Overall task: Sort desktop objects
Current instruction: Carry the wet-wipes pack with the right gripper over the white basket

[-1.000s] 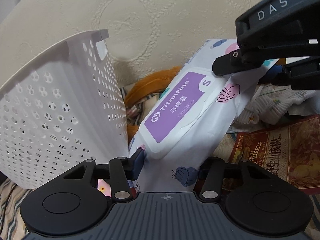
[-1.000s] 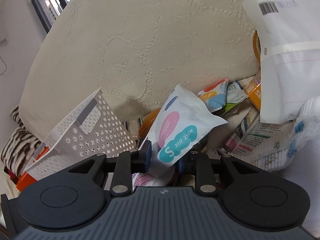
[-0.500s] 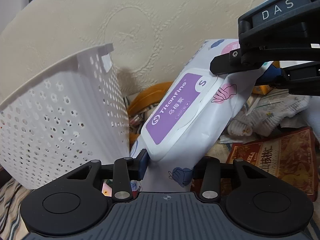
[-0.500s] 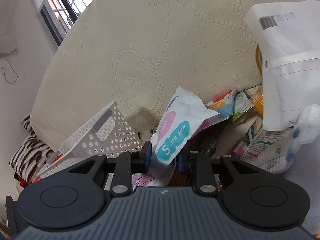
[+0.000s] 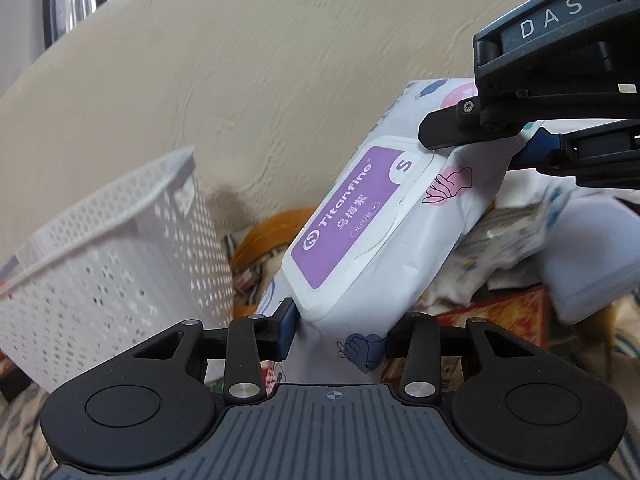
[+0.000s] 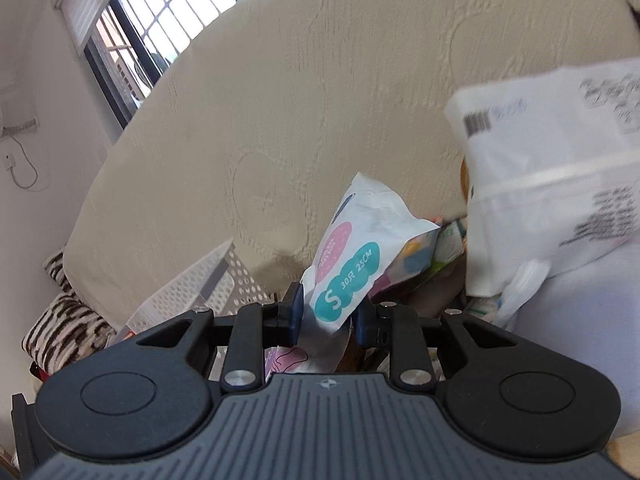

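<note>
A white pack (image 5: 372, 232) with a purple "Titanfine" lid hangs in the air, held at both ends. My left gripper (image 5: 336, 334) is shut on its near lower end. My right gripper (image 6: 327, 316) is shut on its far upper end; in the left wrist view it shows as a black frame (image 5: 532, 112) at the upper right. In the right wrist view the pack (image 6: 352, 264) stands up between the pads, with a teal "S" label. A white perforated basket (image 5: 104, 264) stands to the left, also in the right wrist view (image 6: 200, 292).
A cream embossed mattress or headboard (image 5: 280, 60) rises behind. Below lies a heap: a red printed box (image 5: 500, 312), an orange item (image 5: 272, 228), white cloth and packets (image 5: 520, 236). A large white parcel bag (image 6: 552, 184) hangs on the right. A striped cushion (image 6: 60, 328) lies at the far left.
Both grippers have lifted the pack higher; the basket and the heap have dropped lower in both views. The grips on the pack are unchanged.
</note>
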`<state>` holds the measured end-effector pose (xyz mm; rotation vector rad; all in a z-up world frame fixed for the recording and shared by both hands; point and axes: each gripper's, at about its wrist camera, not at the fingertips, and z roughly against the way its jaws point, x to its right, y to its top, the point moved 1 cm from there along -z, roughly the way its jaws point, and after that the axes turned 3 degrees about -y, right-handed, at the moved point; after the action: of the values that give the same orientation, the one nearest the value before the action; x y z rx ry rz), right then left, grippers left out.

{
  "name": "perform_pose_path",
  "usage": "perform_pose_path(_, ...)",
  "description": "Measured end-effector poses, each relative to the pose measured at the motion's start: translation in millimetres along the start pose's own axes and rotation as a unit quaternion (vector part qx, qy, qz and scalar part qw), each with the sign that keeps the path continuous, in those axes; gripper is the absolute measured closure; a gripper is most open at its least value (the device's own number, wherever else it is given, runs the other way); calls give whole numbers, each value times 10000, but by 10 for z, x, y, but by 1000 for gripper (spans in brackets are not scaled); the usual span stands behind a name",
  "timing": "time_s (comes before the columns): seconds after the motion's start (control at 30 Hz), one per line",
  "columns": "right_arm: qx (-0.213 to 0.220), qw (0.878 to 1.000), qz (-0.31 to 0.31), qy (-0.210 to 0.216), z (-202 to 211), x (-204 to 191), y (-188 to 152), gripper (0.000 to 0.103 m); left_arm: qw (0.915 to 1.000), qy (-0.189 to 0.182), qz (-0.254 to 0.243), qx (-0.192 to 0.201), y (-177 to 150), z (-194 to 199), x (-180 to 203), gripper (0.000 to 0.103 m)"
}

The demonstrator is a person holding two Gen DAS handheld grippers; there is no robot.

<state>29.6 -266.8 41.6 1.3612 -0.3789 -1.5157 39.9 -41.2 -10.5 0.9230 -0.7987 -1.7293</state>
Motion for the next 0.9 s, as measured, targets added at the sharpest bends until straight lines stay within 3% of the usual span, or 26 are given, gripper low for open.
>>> perform_pose_path(0.27, 374, 9990, 186, 132, 191, -231, 294, 75, 9992, 79, 19, 397, 376, 297, -24, 63)
perform_pose_path(0.53, 688, 9949, 541, 510, 314, -640, 735, 75, 9952, 414, 240, 857, 858, 545, -395, 63)
perform_pose_path(0.83, 475, 9905, 487, 1193, -283, -1400, 785, 75, 9891, 1165, 346, 829, 907, 685, -1232, 62)
perform_pose_path(0.9, 363, 9898, 371, 1329, -453, -1556, 671, 75, 9873, 1383, 262, 743, 849, 978, -1399, 62)
